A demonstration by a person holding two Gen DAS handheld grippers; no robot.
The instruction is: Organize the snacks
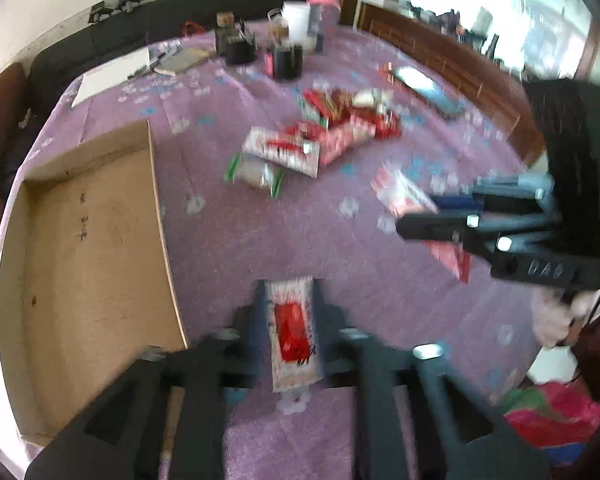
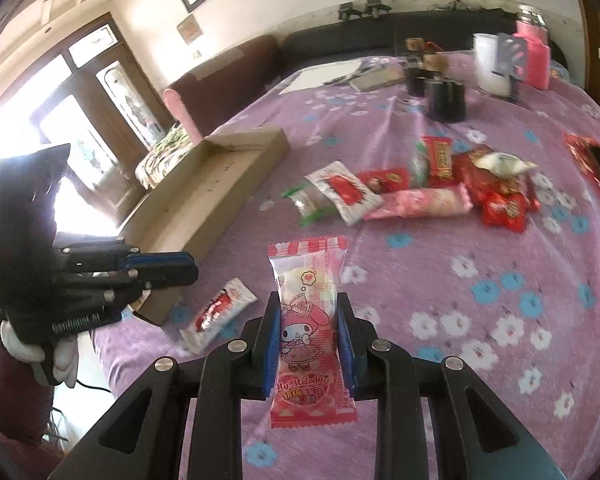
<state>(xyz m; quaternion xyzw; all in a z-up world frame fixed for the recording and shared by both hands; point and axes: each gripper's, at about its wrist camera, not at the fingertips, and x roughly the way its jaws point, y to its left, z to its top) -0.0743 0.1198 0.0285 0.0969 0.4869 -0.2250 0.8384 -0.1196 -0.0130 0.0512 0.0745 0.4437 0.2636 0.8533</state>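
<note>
I am holding a snack in each gripper. My right gripper (image 2: pixel 309 344) is clamping the pink My Melody packet (image 2: pixel 309 320) across its middle, both fingers (image 2: pixel 346 344) pressing its sides, and the packet is standing upright above the purple flowered cloth on the counter (image 2: pixel 460 288). My left gripper (image 1: pixel 290 328) is closed on a white packet with a red label (image 1: pixel 293 332), lying lengthwise between its fingers; that view is blurred by motion, so I cannot tell how firmly it is seated.

The cardboard tray (image 1: pixel 92 240) is sitting open on the left side of the counter, just beside my left gripper. The remaining snack pile (image 2: pixel 428 184) is lying in the middle of the cloth, well apart from the tray, and one more white-and-red packet (image 2: pixel 216 314) is lying near the tray's corner.

The risks as I am judging them: both wrappers are slick and soft, so a fast swing could let one slide out or twist. The two grippers are close together near the tray, so I could knock them against each other. Releasing too near the low wall could drop a packet onto the rim and outside.
</note>
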